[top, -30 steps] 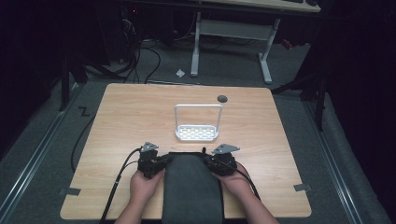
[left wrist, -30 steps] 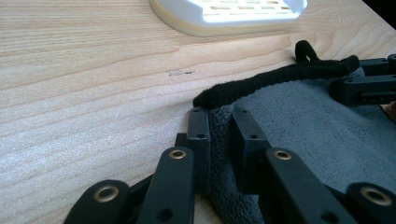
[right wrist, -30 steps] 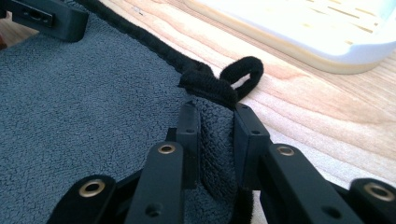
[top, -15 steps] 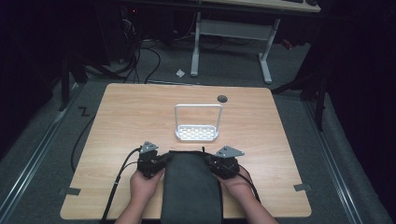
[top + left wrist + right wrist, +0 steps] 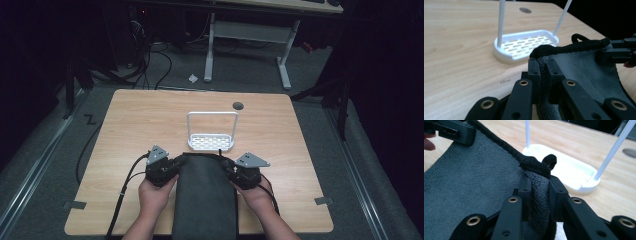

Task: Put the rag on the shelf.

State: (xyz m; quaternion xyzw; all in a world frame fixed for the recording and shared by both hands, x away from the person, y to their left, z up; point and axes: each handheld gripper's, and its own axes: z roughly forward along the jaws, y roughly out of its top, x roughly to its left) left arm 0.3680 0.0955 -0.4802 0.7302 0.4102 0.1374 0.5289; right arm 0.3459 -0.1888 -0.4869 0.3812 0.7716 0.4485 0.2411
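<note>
A dark grey towel [image 5: 205, 200] with a black hem lies between the person's hands at the table's near edge. My left gripper [image 5: 180, 161] is shut on its far left corner, and the cloth is pinched between the pads [image 5: 543, 67]. On the far right corner, by a small black loop, my right gripper [image 5: 227, 165] is shut as well, with the fabric bunched between its pads [image 5: 539, 187]. The hem stretches between the two grippers, lifted off the wood. A white rack [image 5: 211, 142] with a slotted base and a tall hoop stands just beyond the towel's edge.
The wooden table [image 5: 125, 130] has a round dark grommet [image 5: 238, 105] behind the rack. Black cables [image 5: 127, 175] trail from the left gripper over the near left of the table. Desk legs and cords stand on the floor beyond the far edge.
Both grippers have risen a little and carry the towel's far edge up with them. The rack has not moved.
</note>
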